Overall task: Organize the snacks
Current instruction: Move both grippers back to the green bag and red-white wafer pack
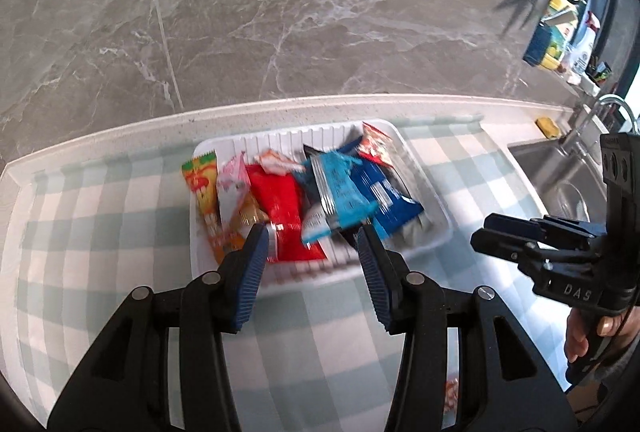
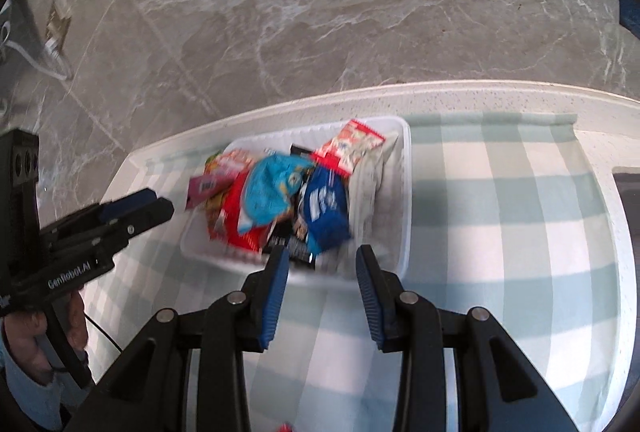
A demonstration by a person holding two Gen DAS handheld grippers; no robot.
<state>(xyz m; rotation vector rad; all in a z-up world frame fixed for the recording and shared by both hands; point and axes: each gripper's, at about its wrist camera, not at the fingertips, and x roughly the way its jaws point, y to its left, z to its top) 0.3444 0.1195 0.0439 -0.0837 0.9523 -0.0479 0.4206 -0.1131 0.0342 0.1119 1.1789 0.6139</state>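
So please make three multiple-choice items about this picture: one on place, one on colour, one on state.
1. Where are the snack packets?
A. In the white tray
B. In the sink
C. On the floor

2. What colours is the cloth?
A. Red and black
B. Pale green and white
C. Plain yellow

3. What is the left tool holding?
A. A packet
B. A sponge
C. Nothing

Key: 1 A, the packets are piled inside the tray; 2 B, the checks show these colours; 3 C, its jaws stand apart and empty.
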